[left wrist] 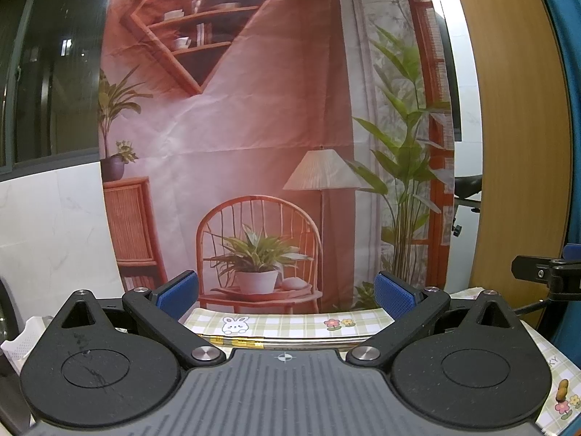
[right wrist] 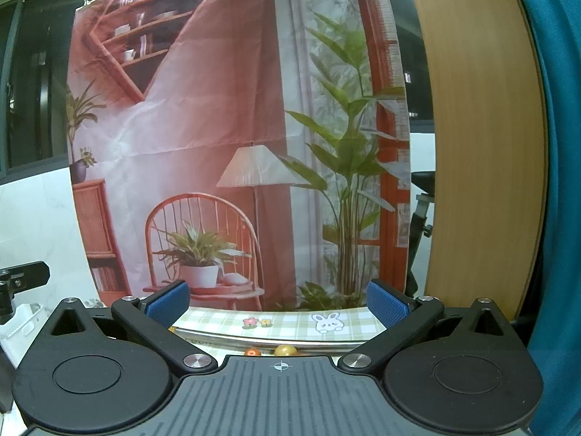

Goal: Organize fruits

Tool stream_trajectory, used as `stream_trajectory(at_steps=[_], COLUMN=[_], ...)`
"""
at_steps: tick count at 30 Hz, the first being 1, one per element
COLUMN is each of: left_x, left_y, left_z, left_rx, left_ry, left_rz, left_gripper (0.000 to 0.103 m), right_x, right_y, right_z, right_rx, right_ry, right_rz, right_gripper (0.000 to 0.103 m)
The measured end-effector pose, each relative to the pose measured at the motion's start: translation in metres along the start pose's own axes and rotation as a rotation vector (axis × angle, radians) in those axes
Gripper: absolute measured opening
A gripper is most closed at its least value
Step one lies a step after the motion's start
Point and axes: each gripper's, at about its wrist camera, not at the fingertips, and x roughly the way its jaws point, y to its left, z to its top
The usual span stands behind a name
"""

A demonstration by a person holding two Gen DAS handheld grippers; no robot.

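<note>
You are holding both tools level and high, aimed at the printed backdrop (left wrist: pixel 254 127) rather than down at the work, which reads as a resting or starting pose: nothing is lined up for a pick yet. Taking the checked tablecloth (left wrist: pixel 290 323) as the landmark and going left to right, a white perforated basket (left wrist: pixel 21 341) sits off the cloth's left end, likely where fruit is meant to go. Next comes your left gripper (left wrist: pixel 287 292), hovering above the cloth with its 2 blue pads (left wrist: pixel 179 290) spread wide and nothing between them. Then your right gripper (right wrist: pixel 277 301), also above the cloth, with its pads equally far apart and empty. The fruit lies low on the cloth just under that right tool: 2 small round fruits (right wrist: pixel 285 350), 1 reddish-orange and 1 yellow, peek over its body, mostly hidden, so I cannot tell their kind. Only the right view shows them; the left view shows none there, but it alone catches a small peanut-shaped piece (left wrist: pixel 563 389) on the cloth's right corner, which may be real or printed. Each view also glimpses the other tool's black arm at its edge. I judge you must tilt down before any grasp.
</note>
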Motion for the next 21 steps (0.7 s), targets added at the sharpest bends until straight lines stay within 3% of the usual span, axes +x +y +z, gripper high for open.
stream_trajectory(at_steps=[21], left_x=[-0.0001], left_y=[-0.0006], left_z=[-0.0003], left_rx=[-0.001], left_ry=[0.000], left_rz=[-0.002], left_gripper=[0.103], right_x=[0.0000], right_y=[-0.0009], right_z=[0.0008], right_rx=[0.001], right_ry=[0.000], right_rz=[0.001], right_gripper=[0.103])
